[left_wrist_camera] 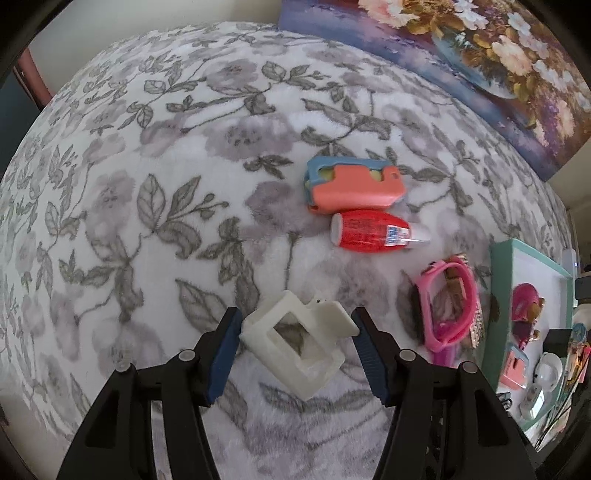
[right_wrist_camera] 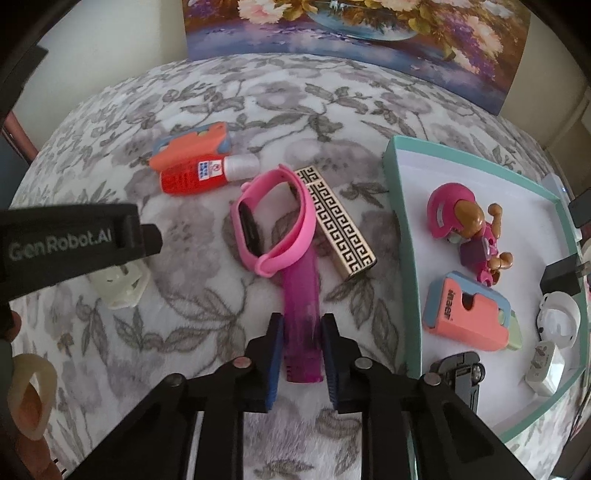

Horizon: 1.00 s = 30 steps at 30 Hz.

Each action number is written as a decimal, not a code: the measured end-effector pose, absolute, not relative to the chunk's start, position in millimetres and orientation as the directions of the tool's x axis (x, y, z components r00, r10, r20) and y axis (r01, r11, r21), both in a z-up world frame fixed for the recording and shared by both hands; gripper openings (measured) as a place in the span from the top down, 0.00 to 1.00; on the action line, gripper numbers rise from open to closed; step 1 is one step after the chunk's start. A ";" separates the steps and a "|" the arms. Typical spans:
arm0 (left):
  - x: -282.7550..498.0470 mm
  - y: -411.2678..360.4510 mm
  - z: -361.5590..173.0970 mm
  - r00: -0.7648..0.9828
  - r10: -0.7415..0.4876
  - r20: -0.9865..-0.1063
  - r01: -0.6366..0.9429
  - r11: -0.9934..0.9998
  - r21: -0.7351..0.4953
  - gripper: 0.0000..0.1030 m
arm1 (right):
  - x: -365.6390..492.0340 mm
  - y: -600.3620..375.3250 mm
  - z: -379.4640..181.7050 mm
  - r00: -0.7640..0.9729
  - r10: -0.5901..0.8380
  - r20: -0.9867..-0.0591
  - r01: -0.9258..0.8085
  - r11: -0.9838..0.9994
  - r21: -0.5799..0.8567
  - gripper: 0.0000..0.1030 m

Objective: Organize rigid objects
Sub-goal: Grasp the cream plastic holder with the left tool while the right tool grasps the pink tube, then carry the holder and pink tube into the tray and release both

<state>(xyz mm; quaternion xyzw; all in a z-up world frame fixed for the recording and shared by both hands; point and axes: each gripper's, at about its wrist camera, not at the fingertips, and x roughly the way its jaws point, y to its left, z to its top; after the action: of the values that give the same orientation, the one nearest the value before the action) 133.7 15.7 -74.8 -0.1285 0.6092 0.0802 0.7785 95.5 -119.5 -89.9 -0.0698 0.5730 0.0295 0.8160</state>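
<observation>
My left gripper (left_wrist_camera: pixel 295 325) is open around a white square plastic frame (left_wrist_camera: pixel 295 343) on the floral blanket, with small gaps on both sides. My right gripper (right_wrist_camera: pixel 302 328) has its pads closed against a magenta comb (right_wrist_camera: pixel 300 321) lying flat. A pink watch band (right_wrist_camera: pixel 273 225) lies over the comb's far end. Beside it lies a gold box with a black key pattern (right_wrist_camera: pixel 338 229). A red glue bottle (right_wrist_camera: pixel 199 175) and a coral and blue case (right_wrist_camera: pixel 195 147) lie further back. The white frame (right_wrist_camera: pixel 120 288) shows under the left gripper body in the right wrist view.
A teal-rimmed white tray (right_wrist_camera: pixel 402 236) at the right holds a pink toy figure (right_wrist_camera: pixel 469 229), a second coral case (right_wrist_camera: pixel 469 317), a toy car (right_wrist_camera: pixel 460 376) and small white items. A flower painting (right_wrist_camera: pixel 351 33) leans at the back. The blanket (left_wrist_camera: pixel 147 184) stretches left.
</observation>
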 end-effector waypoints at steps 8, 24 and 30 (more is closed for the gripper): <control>116.0 13.9 -36.6 0.329 -0.008 -0.944 -0.273 0.957 -0.103 0.40 | 91.3 -133.6 -75.6 0.329 0.056 -0.943 -0.092 0.995 0.027 0.79; 108.5 1.1 41.1 0.518 -0.022 -0.855 -0.224 0.961 -0.161 0.40 | 90.6 -192.5 -3.0 0.484 0.119 -0.867 0.033 0.987 0.155 0.79; 109.0 -32.1 44.7 0.518 -0.060 -0.853 -0.160 0.973 -0.166 0.40 | 90.7 -232.7 -0.4 0.489 0.078 -0.869 0.120 0.980 0.156 0.79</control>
<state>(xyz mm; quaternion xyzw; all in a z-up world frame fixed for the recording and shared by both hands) 109.0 -32.1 44.7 -0.1122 0.4902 0.0289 0.8639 90.7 -232.7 -0.4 0.0981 0.5051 -0.0122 0.8574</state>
